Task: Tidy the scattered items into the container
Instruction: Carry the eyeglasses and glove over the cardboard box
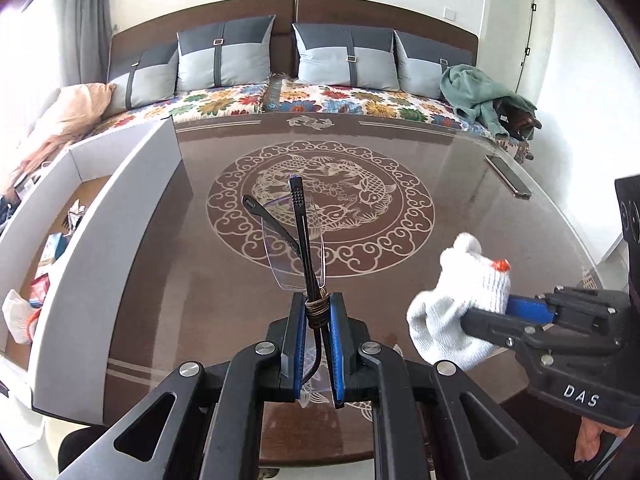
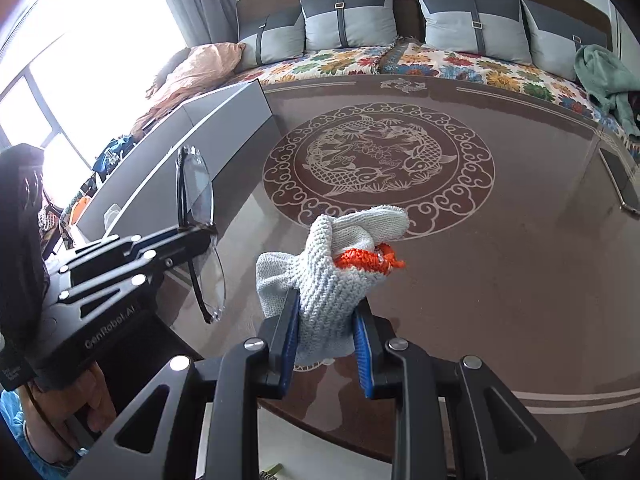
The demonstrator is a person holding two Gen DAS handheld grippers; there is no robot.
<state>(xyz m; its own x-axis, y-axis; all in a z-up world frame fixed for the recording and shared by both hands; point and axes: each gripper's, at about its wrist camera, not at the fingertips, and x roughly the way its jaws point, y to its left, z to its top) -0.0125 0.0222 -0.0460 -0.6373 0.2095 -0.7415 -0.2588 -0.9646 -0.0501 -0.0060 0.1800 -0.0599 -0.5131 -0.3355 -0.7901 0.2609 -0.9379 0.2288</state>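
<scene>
From the left wrist view, the left gripper is clamping its jaws tight on the folded temple arms of a pair of glasses, which are sticking up and away from the pads over the brown patterned desk; the white open-topped container is standing just to the left, already holding several small items and a white glove, and a phone is lying near the far right edge of the desk. The right gripper is showing at the right, carrying a white knitted glove with an orange cuff. From the right wrist view, the right gripper is standing partly closed, its jaws squeezing the bunched glove above the desk, while the left gripper is holding the glasses close beside the container's near wall. Both hands appear to be carrying their loads toward the container; the next move is probably calling for lifting each item over the wall, the glasses first as they are nearer, then opening the jaws gently so the lenses are not knocked against the rim
</scene>
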